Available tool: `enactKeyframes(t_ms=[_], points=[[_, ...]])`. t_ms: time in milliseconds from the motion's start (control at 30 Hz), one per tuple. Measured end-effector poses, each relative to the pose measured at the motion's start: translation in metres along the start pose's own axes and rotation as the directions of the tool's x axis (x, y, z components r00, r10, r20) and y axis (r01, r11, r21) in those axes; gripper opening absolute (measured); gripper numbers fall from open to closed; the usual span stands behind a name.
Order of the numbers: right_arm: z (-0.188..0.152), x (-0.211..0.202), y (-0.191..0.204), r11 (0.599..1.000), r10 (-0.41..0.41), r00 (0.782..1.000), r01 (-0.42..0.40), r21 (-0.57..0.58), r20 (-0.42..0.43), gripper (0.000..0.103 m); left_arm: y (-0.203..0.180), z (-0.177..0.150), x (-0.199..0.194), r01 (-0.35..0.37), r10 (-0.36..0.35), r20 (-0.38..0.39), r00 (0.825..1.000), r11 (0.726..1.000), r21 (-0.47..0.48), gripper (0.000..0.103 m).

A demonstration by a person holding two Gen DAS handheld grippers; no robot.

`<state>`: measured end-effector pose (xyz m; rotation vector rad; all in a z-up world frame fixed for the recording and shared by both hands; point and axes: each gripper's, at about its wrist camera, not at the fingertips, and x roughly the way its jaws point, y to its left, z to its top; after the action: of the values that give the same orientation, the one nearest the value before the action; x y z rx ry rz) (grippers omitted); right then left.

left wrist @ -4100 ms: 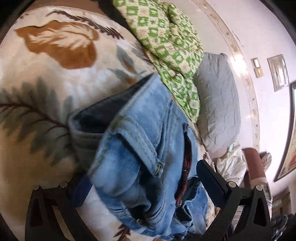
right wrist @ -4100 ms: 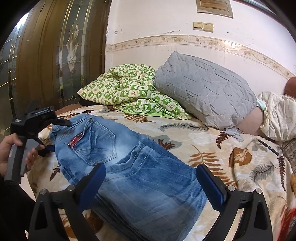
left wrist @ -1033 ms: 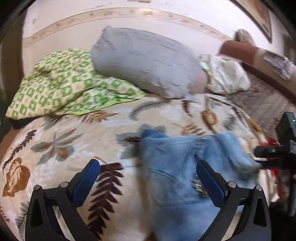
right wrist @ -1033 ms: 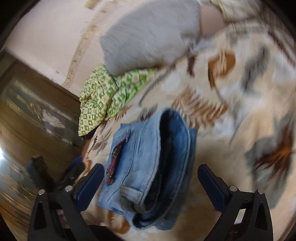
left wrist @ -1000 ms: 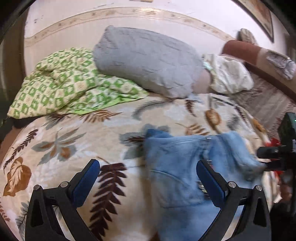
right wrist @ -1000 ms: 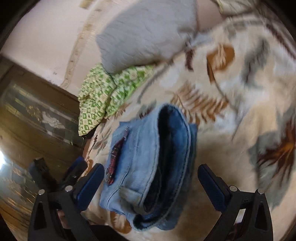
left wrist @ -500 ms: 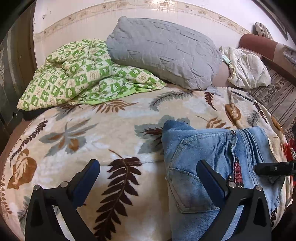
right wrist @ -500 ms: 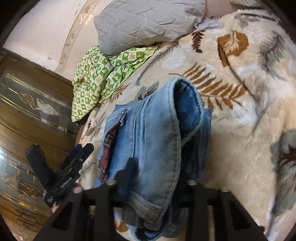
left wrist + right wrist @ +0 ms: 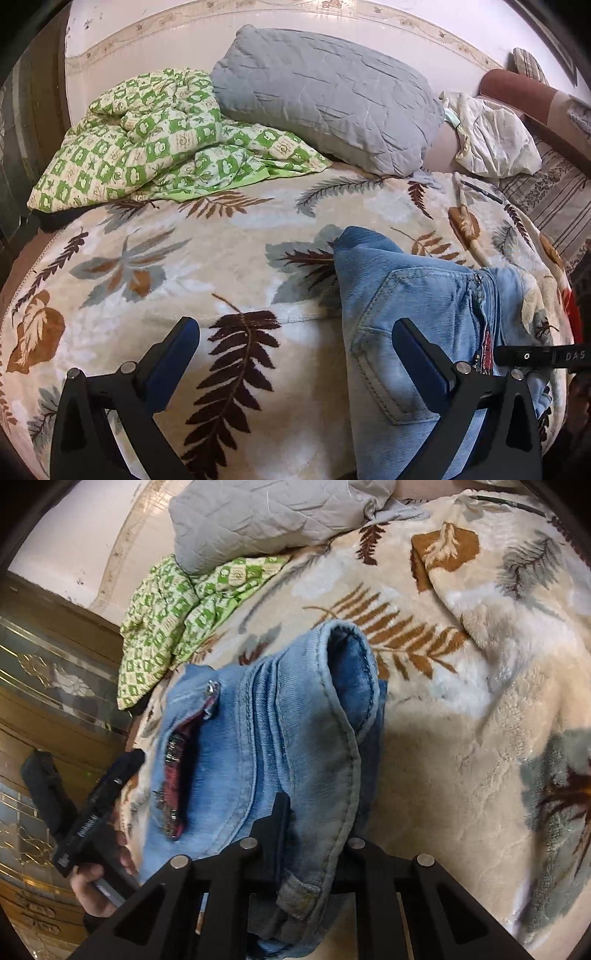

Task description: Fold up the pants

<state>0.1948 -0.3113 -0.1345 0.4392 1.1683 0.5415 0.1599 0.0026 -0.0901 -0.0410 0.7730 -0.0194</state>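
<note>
- Nearest the lens, the right gripper [image 9: 314,834] was clamped on the jeans [image 9: 266,760], its two fingers drawn close together with a thick roll of denim edge pinched between them.
- The left gripper [image 9: 295,354] was empty, fingers spread wide apart; one blue pad [image 9: 173,354] hung over bare blanket and the other sat over the near end of the denim (whether it touched the cloth I could not tell).
- The jeans lay as a compact, layered bundle on the leaf-print blanket [image 9: 184,258], toward the right-hand side of the bed in the left wrist view, with a back pocket [image 9: 402,332] facing up.
- In the right wrist view the upper layer was curled over, showing the darker inside of the cloth, and a red-lined zip opening [image 9: 177,775] gaped on top.
- My read: the big folds were done, since no long leg trailed out anywhere in either view, and the job looked well past halfway.
- What seemed left: laying that curled layer down flat, squaring the edges, then letting go (the bundle looked lumpy rather than neat).
- Beyond the jeans the blanket ran bare up the bed.
- Farthest back, a crumpled green checked quilt [image 9: 147,136] and a grey pillow [image 9: 325,99] rested against the wall, well apart from the jeans and out of the way.
</note>
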Motion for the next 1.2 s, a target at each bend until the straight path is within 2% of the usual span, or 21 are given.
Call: enactKeyframes(t_ms=[33,133,200,233,333,400,467,533,600,700,733,833,900,933,1033,1133,1167,1200], points=[[0.001,-0.003,0.0,1.0,0.012,1.0,-0.012,0.002,0.003,0.016,0.002,0.0,0.0,0.003,-0.003,-0.003,1.0,1.0,-0.004,0.103],[0.002,-0.019,0.005,0.999,0.044,0.999,-0.044,0.012,0.029,0.034,0.009,0.004,-0.003,0.015,-0.015,-0.002,1.0,1.0,-0.021,0.103],[-0.002,-0.039,0.004,0.996,0.077,0.992,-0.08,0.027,0.103,0.083,0.016,0.007,-0.005,0.029,-0.029,-0.005,1.0,0.999,-0.032,0.103],[-0.004,-0.05,0.001,0.994,0.094,0.985,-0.101,0.04,0.141,0.089,0.019,0.009,-0.005,0.042,-0.043,-0.011,0.999,0.998,-0.039,0.103],[-0.008,-0.068,-0.01,0.981,0.15,0.974,-0.167,0.094,0.171,0.091,0.028,0.015,-0.004,0.147,-0.151,-0.054,0.987,0.986,-0.076,0.103],[-0.012,-0.068,-0.017,0.975,0.171,0.973,-0.19,0.115,0.156,0.096,0.03,0.022,0.002,0.25,-0.259,-0.101,0.96,0.963,-0.097,0.103],[-0.017,-0.059,-0.023,0.965,0.205,0.972,-0.22,0.144,0.116,0.096,0.029,0.029,0.013,0.33,-0.346,-0.167,0.923,0.937,-0.115,0.103],[-0.021,-0.049,-0.028,0.946,0.249,0.963,-0.264,0.186,0.103,0.096,0.026,0.033,0.031,0.403,-0.431,-0.242,0.87,0.902,-0.158,0.103],[-0.024,-0.04,-0.032,0.928,0.285,0.953,-0.3,0.222,0.1,0.096,0.024,0.033,0.051,0.429,-0.478,-0.303,0.824,0.877,-0.217,0.103],[-0.028,-0.025,-0.036,0.905,0.324,0.943,-0.334,0.265,0.08,0.096,0.021,0.031,0.069,0.423,-0.489,-0.338,0.804,0.87,-0.253,0.103],[-0.029,-0.021,-0.037,0.9,0.335,0.939,-0.342,0.269,0.072,0.096,0.019,0.029,0.073,0.436,-0.509,-0.344,0.789,0.859,-0.269,0.103],[-0.03,-0.012,-0.037,0.892,0.355,0.933,-0.355,0.28,0.053,0.096,0.012,0.024,0.081,0.497,-0.591,-0.342,0.73,0.804,-0.328,0.103],[-0.029,-0.007,-0.034,0.89,0.363,0.93,-0.363,0.275,0.052,0.096,0.002,0.021,0.086,0.531,-0.632,-0.334,0.7,0.772,-0.349,0.103],[-0.027,-0.005,-0.031,0.889,0.367,0.929,-0.367,0.275,0.051,0.096,-0.001,0.02,0.088,0.54,-0.641,-0.335,0.691,0.765,-0.352,0.103],[-0.027,0.001,-0.024,0.9,0.352,0.935,-0.348,0.263,0.034,0.097,-0.011,0.014,0.103,0.523,-0.634,-0.369,0.679,0.772,-0.362,0.103],[-0.022,0.007,-0.02,0.905,0.353,0.936,-0.346,0.248,0.02,0.097,-0.01,0.01,0.104,0.537,-0.661,-0.326,0.676,0.745,-0.396,0.103],[-0.019,0.01,-0.019,0.902,0.36,0.933,-0.353,0.25,0.02,0.097,-0.009,0.008,0.102,0.564,-0.698,-0.303,0.649,0.708,-0.425,0.103],[-0.017,0.011,-0.019,0.897,0.371,0.928,-0.364,0.25,0.023,0.097,-0.007,0.006,0.102,0.577,-0.722,-0.292,0.627,0.683,-0.448,0.103]])
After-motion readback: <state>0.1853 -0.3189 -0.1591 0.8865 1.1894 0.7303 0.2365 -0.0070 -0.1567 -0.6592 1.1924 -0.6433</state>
